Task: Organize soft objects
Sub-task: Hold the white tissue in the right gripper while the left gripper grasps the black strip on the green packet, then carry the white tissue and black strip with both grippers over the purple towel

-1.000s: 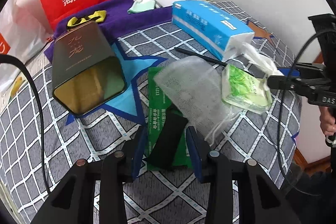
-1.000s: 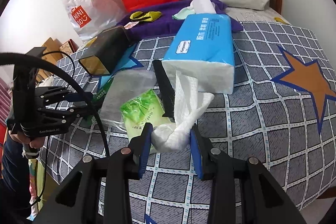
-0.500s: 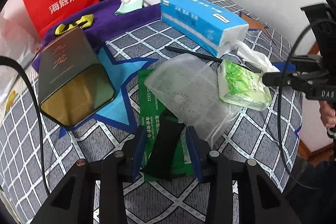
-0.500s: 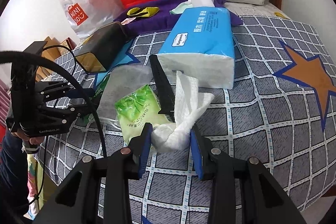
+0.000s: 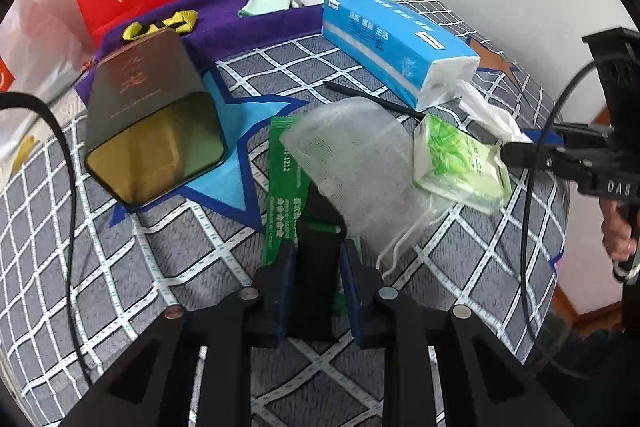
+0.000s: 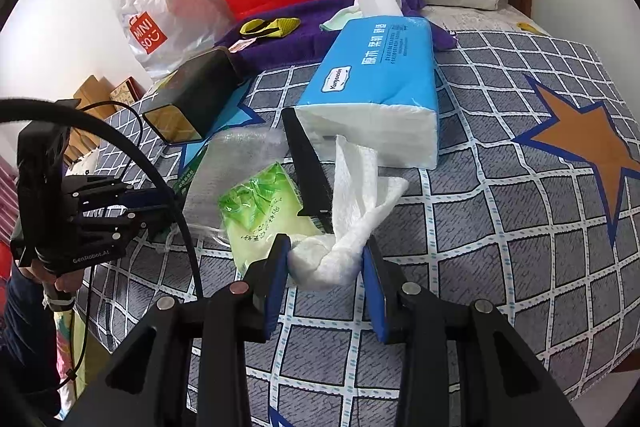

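Left wrist view: the left gripper (image 5: 318,259) has narrowed since a second ago, its jaws closing on the black strip (image 5: 320,227) at lower centre. A tissue (image 6: 352,195) trails from the blue tissue pack (image 6: 376,83) on the bed (image 6: 520,227); the right gripper (image 6: 326,265) pinches its twisted end.

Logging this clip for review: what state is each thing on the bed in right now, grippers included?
Left gripper: closing on a flat black piece.
Right gripper: clamped on the crumpled tissue.
Blue tissue pack: lying flat, end open, a tissue pulled out.
Dark tin: on its side, open mouth facing the camera.
Green wipes pack: lying flat.
Clear drawstring pouch: lying limp.
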The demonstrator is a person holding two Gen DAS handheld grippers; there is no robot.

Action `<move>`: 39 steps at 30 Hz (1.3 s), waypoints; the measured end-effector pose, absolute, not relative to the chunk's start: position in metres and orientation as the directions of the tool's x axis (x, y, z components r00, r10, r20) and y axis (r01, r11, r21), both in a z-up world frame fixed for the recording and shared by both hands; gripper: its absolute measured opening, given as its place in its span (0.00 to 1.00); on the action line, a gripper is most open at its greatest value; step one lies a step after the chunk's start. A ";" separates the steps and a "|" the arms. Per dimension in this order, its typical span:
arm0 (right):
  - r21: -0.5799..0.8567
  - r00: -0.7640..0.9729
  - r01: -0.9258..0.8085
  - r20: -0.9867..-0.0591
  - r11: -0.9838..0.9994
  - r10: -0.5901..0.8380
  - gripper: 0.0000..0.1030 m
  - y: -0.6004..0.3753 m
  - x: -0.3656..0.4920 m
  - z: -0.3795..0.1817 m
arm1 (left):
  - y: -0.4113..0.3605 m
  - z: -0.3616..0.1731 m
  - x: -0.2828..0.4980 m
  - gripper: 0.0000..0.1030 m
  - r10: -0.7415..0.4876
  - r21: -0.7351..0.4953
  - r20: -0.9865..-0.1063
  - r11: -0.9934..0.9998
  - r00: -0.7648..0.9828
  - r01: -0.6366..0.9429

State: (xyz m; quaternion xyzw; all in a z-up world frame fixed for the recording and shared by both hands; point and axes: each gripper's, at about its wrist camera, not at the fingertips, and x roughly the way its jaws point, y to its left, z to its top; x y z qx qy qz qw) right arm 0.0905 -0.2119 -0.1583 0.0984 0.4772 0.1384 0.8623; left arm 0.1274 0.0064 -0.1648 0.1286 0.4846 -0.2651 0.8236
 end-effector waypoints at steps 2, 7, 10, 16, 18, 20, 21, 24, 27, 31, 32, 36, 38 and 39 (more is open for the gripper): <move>0.306 0.506 -0.143 -0.795 0.941 0.336 0.35 -0.213 0.090 -0.158 | 0.000 -0.167 0.128 0.23 -0.292 -0.011 -0.866 0.824 0.407 0.567; 0.306 0.521 -0.140 -0.786 0.942 0.333 0.35 -0.216 0.085 -0.152 | -0.009 -0.168 0.126 0.23 -0.261 0.039 -0.857 0.826 0.444 0.562; 0.319 0.536 -0.126 -0.775 0.939 0.335 0.35 -0.221 0.082 -0.147 | -0.006 -0.166 0.125 0.23 -0.268 0.022 -0.854 0.837 0.445 0.547; 0.339 0.558 -0.135 -0.750 0.931 0.355 0.35 -0.227 0.081 -0.132 | 0.005 -0.157 0.121 0.22 -0.264 -0.009 -0.857 0.866 0.442 0.499; 0.336 0.564 -0.148 -0.744 0.930 0.358 0.35 -0.225 0.081 -0.125 | 0.011 -0.151 0.119 0.22 -0.261 -0.012 -0.852 0.876 0.453 0.482; 0.331 0.567 -0.161 -0.740 0.930 0.362 0.35 -0.222 0.083 -0.119 | 0.016 -0.145 0.119 0.22 -0.271 -0.032 -0.847 0.885 0.458 0.465; 0.325 0.569 -0.170 -0.738 0.930 0.362 0.34 -0.220 0.085 -0.116 | 0.018 -0.142 0.120 0.22 -0.272 -0.035 -0.844 0.888 0.463 0.458; 0.318 0.570 -0.194 -0.734 0.928 0.370 0.34 -0.215 0.089 -0.110 | 0.026 -0.134 0.122 0.22 -0.273 -0.051 -0.838 0.902 0.473 0.430; 0.310 0.564 -0.220 -0.733 0.925 0.380 0.34 -0.208 0.094 -0.103 | 0.033 -0.125 0.124 0.22 -0.290 -0.076 -0.827 0.907 0.482 0.414; 0.296 0.567 -0.249 -0.727 0.922 0.387 0.34 -0.203 0.104 -0.092 | 0.037 -0.112 0.127 0.22 -0.320 -0.113 -0.812 0.907 0.489 0.406; 0.296 0.568 -0.255 -0.724 0.920 0.390 0.34 -0.202 0.107 -0.090 | 0.036 -0.109 0.128 0.22 -0.315 -0.110 -0.812 0.909 0.491 0.402; 0.285 0.567 -0.283 -0.721 0.916 0.399 0.34 -0.198 0.121 -0.082 | 0.037 -0.095 0.135 0.22 -0.308 -0.104 -0.801 0.916 0.513 0.387; 0.284 0.560 -0.295 -0.722 0.912 0.406 0.34 -0.196 0.128 -0.080 | 0.039 -0.088 0.137 0.22 -0.301 -0.102 -0.792 0.923 0.531 0.372; 0.284 0.559 -0.301 -0.721 0.910 0.410 0.34 -0.196 0.132 -0.078 | 0.041 -0.084 0.139 0.22 -0.299 -0.101 -0.787 0.925 0.539 0.365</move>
